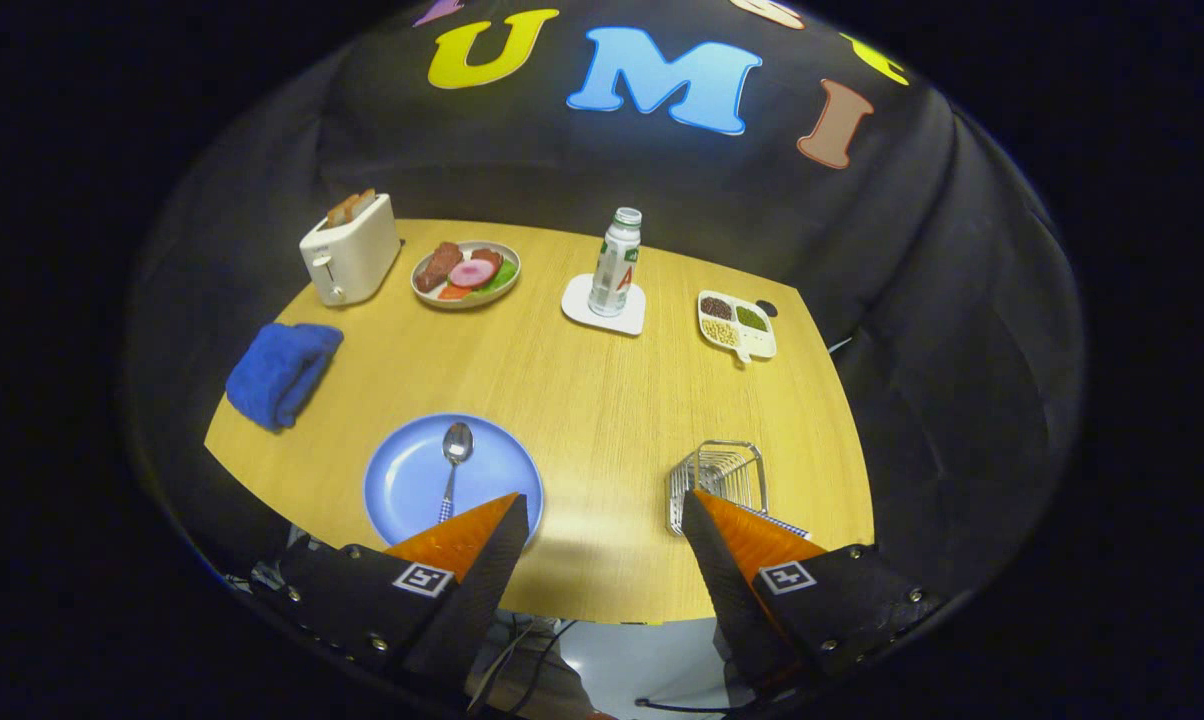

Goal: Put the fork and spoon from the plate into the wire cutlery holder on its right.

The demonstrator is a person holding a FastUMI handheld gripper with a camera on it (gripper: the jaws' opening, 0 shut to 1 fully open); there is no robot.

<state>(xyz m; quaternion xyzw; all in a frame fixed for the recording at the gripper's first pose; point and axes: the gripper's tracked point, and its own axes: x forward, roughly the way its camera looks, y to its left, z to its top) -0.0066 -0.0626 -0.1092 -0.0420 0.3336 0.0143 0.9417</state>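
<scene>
A round-edged, pale wooden table (602,400) is seen from above, and the gripper (602,510) is held over its near edge with the fingers spread wide apart and nothing between them. Toward the far side, a cream two-slot toaster (350,250) with bread in it is noted, then a folded blue cloth (282,372) on the left. The round blue plate (452,478) lies just ahead of the left finger, partly covered by it. Beyond the right finger stands the silver wire cutlery holder (719,480), well apart from the plate. Smaller items are passed at the back: a plate of food (466,273), a white bottle on a square coaster (614,264), a divided tray of beans (736,325). Smallest of all, the metal spoon (453,462) with a patterned handle is seen lying on the plate. No fork is visible on the plate; whether it sits in the holder cannot be told. The spoon is judged still to be moved.
</scene>
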